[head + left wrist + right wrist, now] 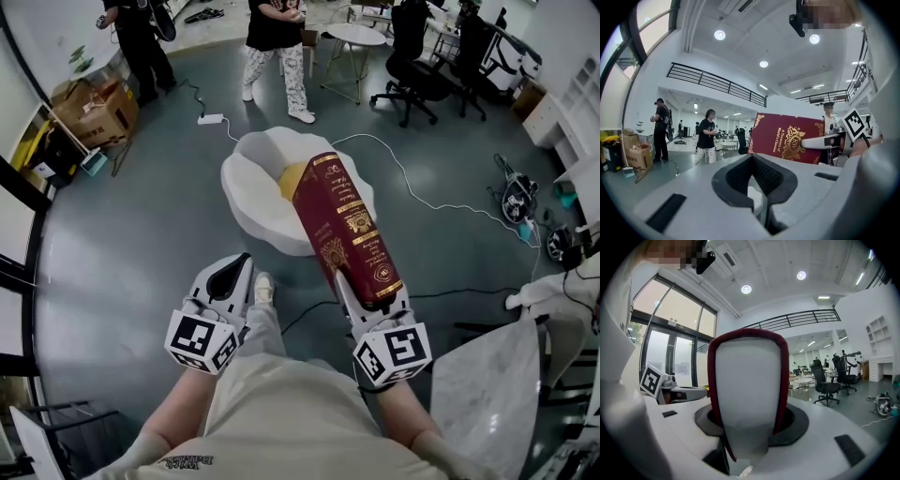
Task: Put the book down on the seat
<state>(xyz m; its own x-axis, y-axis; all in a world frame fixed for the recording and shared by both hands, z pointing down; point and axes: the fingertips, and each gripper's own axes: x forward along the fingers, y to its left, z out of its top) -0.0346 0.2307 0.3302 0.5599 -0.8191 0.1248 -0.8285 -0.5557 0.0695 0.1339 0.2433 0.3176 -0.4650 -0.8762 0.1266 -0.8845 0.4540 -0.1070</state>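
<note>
Crimson hardcover book point(347, 225) with gold ornament on its spine and cover is clenched at its lower end between the fingers point(820, 437) of the right gripper point(370, 295). It stands up and away from them at a slant, spine towards the head camera. In the right gripper view its pale page edge fills the gap between the two fingers, with a red cover on either side. The left gripper point(230, 277) is beside the right one, apart from the book, and its fingers point(693, 197) are pressed together with nothing between them. Ahead of and below both sets of fingers, a white shell-shaped seat point(258, 192) with a yellow cushion point(292, 178) sits on the grey floor point(141, 262). The book is held in the air, its far end over the seat's near edge in the head view.
</note>
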